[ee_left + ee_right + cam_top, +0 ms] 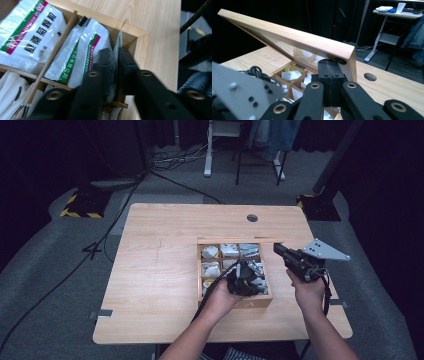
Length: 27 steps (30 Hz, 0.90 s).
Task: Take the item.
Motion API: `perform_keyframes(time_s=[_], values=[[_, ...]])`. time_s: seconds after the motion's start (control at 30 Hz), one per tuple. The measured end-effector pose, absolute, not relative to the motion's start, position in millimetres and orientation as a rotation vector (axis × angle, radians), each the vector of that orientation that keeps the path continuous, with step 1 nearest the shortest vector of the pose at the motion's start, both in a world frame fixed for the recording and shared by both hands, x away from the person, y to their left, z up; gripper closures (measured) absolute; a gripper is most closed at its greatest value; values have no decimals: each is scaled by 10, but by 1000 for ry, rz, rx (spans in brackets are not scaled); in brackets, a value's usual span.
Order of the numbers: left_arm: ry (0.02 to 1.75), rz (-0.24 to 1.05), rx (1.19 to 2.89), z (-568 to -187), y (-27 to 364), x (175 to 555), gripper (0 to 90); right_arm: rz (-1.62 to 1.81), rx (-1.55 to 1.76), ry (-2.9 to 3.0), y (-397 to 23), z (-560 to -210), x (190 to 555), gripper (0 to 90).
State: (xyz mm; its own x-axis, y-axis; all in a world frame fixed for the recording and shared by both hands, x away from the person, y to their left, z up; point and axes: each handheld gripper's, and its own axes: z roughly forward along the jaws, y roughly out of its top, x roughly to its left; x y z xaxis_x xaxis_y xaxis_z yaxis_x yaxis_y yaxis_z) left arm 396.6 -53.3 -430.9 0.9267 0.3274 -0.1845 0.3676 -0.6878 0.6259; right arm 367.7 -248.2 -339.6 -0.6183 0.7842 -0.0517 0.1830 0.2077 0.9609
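Divided box (235,304), sachets (82,53), L tongs (115,61) prob. pinching one

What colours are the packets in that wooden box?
White packets with green and magenta stripes, clearest in the left gripper view.

Colours of the box, packets and grippers

The light brown wooden box (235,304) sits on a pale wooden table (160,270). Inside the box, the shiny white packets (30,32) have green and pink stripes and black writing. The black left gripper (115,62) pinches a white and green packet (117,47). The right gripper (329,75) is black too, with a grey plate (325,250).
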Motion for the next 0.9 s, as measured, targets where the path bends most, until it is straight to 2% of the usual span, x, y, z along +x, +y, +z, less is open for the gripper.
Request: perform_keyframes(time_s=[0.07,0.47,0.9], values=[[488,-72,2388,-4305,-537,3958,867,1430,894,1940,-2483,-3395,3678,900],[452,-77,2388,-4281,-529,3945,892,1434,898,1941,-2484,-3396,3679,900],[420,-35,2285,-4016,-414,3897,895,1436,904,1941,-2484,-3395,3678,900]])
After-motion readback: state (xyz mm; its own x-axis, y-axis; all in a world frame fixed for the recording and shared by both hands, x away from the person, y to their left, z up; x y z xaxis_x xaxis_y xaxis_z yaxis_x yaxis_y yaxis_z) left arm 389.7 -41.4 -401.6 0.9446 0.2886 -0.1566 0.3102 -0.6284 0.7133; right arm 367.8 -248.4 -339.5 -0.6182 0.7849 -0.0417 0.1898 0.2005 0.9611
